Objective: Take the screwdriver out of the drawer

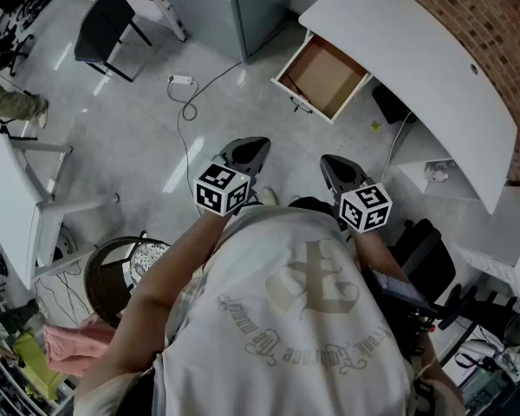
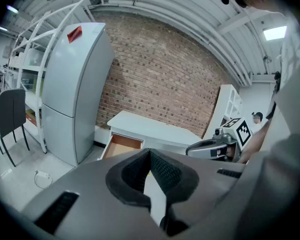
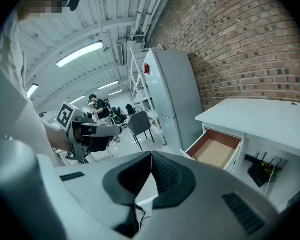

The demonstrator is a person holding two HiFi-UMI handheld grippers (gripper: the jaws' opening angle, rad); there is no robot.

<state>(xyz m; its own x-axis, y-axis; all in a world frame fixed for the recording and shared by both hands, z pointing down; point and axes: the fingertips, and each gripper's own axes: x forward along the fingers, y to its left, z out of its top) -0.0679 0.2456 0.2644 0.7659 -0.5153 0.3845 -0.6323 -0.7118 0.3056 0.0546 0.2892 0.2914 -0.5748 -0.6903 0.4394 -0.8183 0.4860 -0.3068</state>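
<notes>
Grey, black-padded left gripper (image 1: 258, 146) and right gripper (image 1: 329, 161) hover close to the person's body, each with its jaws pressed together on nothing, well short of the open brown-floored drawer (image 1: 325, 76) in the curved white desk (image 1: 416, 68). No screwdriver shows on the drawer's visible floor. The step likely goes best by stepping nearer, checking the hidden far end, then parting 1 gripper's jaws.

Person: a white short-sleeved T-shirt (image 1: 303, 319) is worn, printed with a pale grey emblem and curved lettering. Left gripper (image 1: 253, 148) and right gripper (image 1: 332, 165): grey moulded shells are fitted with black ribbed pads (image 2: 166, 171); dark slots are cut into the shells; each is topped by a cube (image 1: 223, 189) marked with black-and-white squares
</notes>
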